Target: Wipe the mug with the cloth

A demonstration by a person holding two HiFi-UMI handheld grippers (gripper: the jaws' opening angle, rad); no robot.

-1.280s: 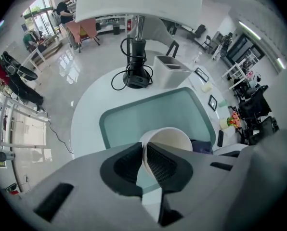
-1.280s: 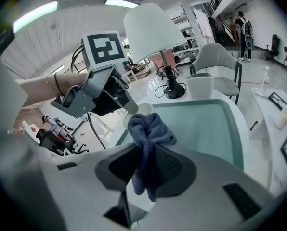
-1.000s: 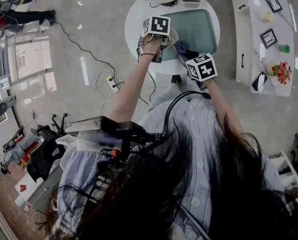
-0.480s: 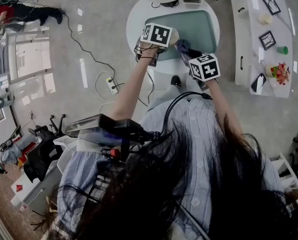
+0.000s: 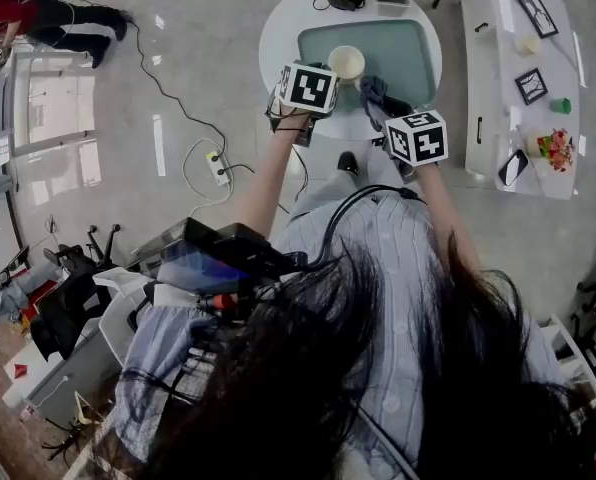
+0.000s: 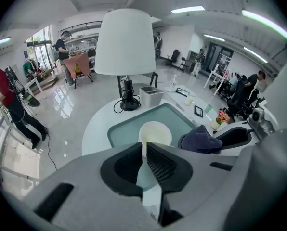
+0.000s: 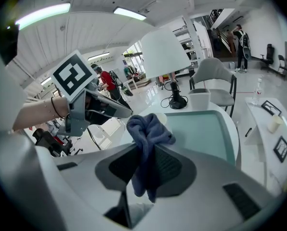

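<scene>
Left tongs: the left gripper (image 6: pixel 144 146) has its jaws drawn together to a thin slit with nothing between them. It hangs over the near edge of the table and points at the mug.
Right tongs: the right gripper (image 7: pixel 146 148) is clamped on the cloth and held just to the right of the left one, at about the same height.
Cloth: the cloth (image 7: pixel 146 129) is dark blue and bunched. A knot of it stands up above the jaw tips, and a tail hangs down between the jaws.
Mug: the cream mug (image 6: pixel 155 133) stands upright, mouth up, on the teal panel near its front edge. It stands alone and neither gripper touches it. It sits just past the left jaw tips. The cloth is close on its right, with a sliver of panel showing between them.
Table: the round white table (image 6: pixel 93 129) has a teal inset panel (image 6: pixel 126 129) in its top.
Lamp: a lamp (image 6: pixel 124 42) with a big white shade stands at the table's far edge on a black base with a coiled lead.
Box: a pale open box (image 6: pixel 150 96) stands beside the lamp's base.
Person: seen from above, long dark hair over a light striped shirt (image 5: pixel 388 258), both arms reaching forward.
Around: a long white side table (image 5: pixel 498 88) on the right carries picture frames and a small bunch of flowers. A cable (image 5: pixel 193 153) trails across the floor on the left.
</scene>
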